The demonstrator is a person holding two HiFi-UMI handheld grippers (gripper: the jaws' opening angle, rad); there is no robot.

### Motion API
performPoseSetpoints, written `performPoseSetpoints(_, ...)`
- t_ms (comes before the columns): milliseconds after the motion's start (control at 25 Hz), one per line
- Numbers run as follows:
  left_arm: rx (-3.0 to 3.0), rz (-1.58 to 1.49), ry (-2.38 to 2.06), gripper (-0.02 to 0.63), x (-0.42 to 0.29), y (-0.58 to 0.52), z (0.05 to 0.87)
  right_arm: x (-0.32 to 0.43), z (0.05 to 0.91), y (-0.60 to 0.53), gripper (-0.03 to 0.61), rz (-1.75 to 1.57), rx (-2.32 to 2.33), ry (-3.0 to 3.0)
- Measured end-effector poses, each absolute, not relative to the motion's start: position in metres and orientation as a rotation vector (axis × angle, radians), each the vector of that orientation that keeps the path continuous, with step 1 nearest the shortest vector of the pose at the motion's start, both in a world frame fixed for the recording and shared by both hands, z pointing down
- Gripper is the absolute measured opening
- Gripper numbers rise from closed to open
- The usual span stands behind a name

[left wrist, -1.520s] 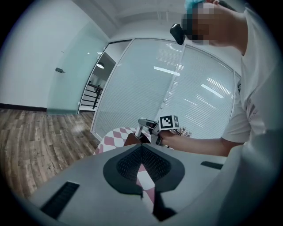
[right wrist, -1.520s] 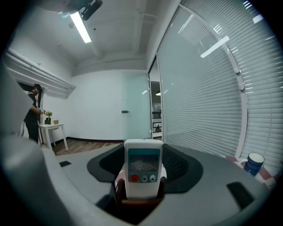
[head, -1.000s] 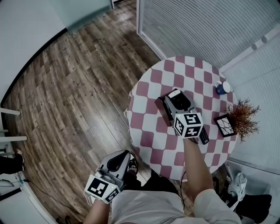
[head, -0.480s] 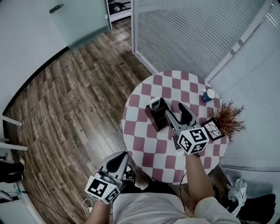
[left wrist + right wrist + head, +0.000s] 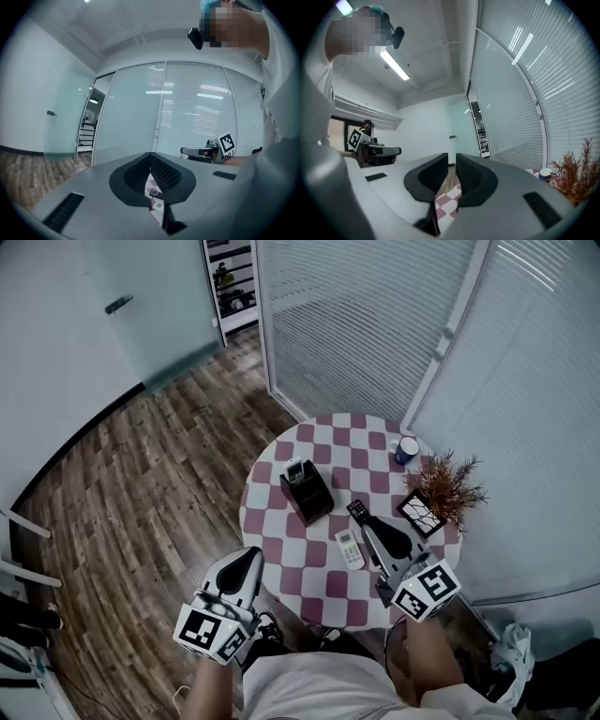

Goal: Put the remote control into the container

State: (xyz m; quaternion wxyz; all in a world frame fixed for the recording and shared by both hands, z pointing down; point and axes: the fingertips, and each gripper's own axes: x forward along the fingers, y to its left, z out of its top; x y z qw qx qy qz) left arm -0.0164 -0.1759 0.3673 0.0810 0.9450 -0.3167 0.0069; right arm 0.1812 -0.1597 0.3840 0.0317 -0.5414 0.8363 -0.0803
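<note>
Pink-and-white checked cloth covers the round desk [image 5: 267, 521]. At far left, off its near edge and above the wooden floor, hang the left tongs [image 5: 251, 557]. The left gripper view shows their tips meeting and nothing between them.

On the desk's left half stands the black box-shaped container [image 5: 309, 495], open at the top. A pale object, perhaps another remote, stands in its far end.

Nearer the person and to the right lies the white slab-shaped remote control [image 5: 349, 548], flat on the cloth and apart from the container. Just beyond it lies the slim black remote control [image 5: 357, 511], also flat.

The right tongs [image 5: 367, 524] hover with their tips close beside the black remote. Their jaws are closing to a narrow slit, and only the checked cloth shows through it, so they carry nothing.

Further right are a rust-coloured dried plant [image 5: 448, 486] in a black-and-white patterned pot [image 5: 419, 512] and, behind them, a blue cup [image 5: 407, 448].

Either remote should be light, rigid plastic with a smooth, somewhat slippery shell. It is sturdy enough for a firm squeeze. Because it lies flat, the best hold is likely across its narrow width near the middle, with one jaw down each long edge. It could then be tipped end-first into the container's free space.
</note>
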Motion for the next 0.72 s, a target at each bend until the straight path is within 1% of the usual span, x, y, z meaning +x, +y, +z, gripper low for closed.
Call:
performPoseSetpoints(80, 2.847, 0.008, -0.929, 0.009, -0.003, -0.162, 0.360, 0.185, 0.373, -0.137, 0.041, -0.185, -1.688, 2.573)
performPoseSetpoints(200, 2.871, 0.002, -0.893, 0.009, 0.015, -0.139, 0.356, 0.192, 0.366, -0.110, 0.026, -0.122, -1.725, 2.580)
performPoseSetpoints(360, 2.909, 0.001, -0.871, 0.009, 0.031, -0.115, 0.349, 0.205, 0.364, -0.083, 0.026, -0.101, -1.767, 2.572)
performPoseSetpoints(720, 2.966, -0.005, -0.883, 0.009, 0.043, -0.090, 0.336, 0.230, 0.362, -0.057, 0.026, -0.134, -1.833, 2.516)
